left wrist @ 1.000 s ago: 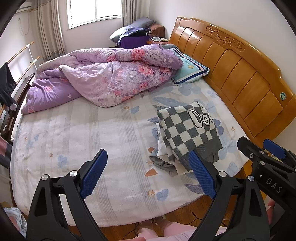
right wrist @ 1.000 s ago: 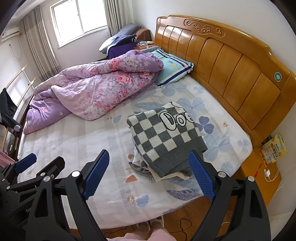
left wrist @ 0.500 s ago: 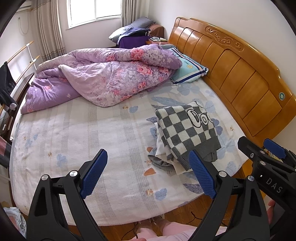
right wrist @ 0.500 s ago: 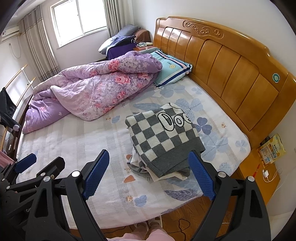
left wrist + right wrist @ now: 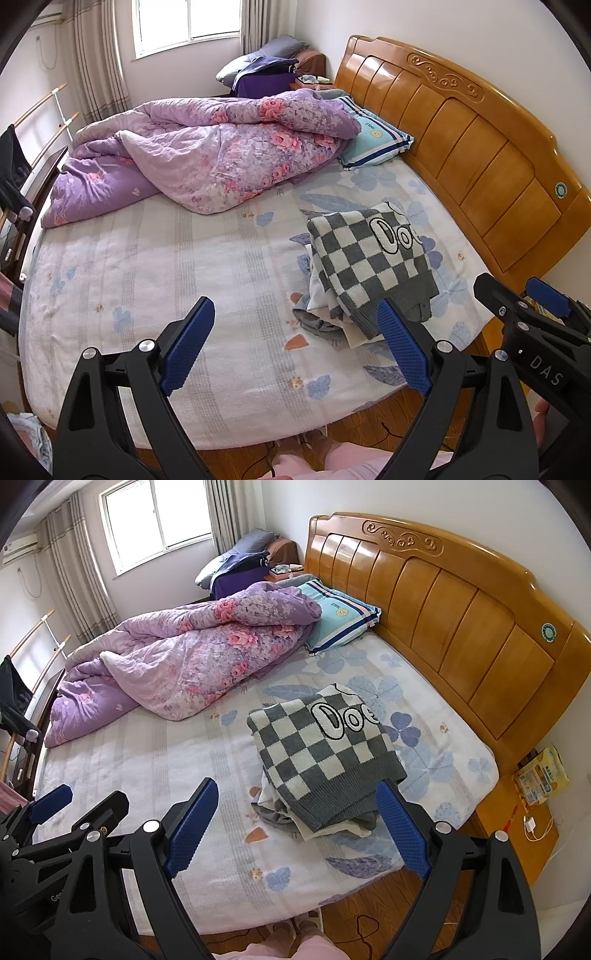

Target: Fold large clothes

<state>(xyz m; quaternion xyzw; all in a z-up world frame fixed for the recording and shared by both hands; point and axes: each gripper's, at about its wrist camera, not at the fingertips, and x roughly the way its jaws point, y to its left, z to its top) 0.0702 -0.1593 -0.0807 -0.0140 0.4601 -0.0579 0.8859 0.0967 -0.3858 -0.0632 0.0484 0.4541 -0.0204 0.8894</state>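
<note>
A folded grey-and-white checkered sweater (image 5: pixel 373 266) lies on top of a small pile of folded clothes (image 5: pixel 325 321) on the right side of the bed; it also shows in the right wrist view (image 5: pixel 325 753). My left gripper (image 5: pixel 295 343) is open and empty, held above the bed's near edge, left of the pile. My right gripper (image 5: pixel 297 825) is open and empty, above the near edge just in front of the pile. The right gripper also shows at the right of the left wrist view (image 5: pixel 532 314); the left gripper shows at the left of the right wrist view (image 5: pixel 70 812).
A crumpled purple floral duvet (image 5: pixel 207 158) covers the far half of the bed. A striped pillow (image 5: pixel 373 136) leans by the wooden headboard (image 5: pixel 480 147). A bedside table (image 5: pixel 517 819) with a yellow packet stands at the right. A rack (image 5: pixel 22 147) stands at the left.
Both grippers have drawn back and up slightly from the bed, so the pile looks a little farther away. Both stay open and empty.
</note>
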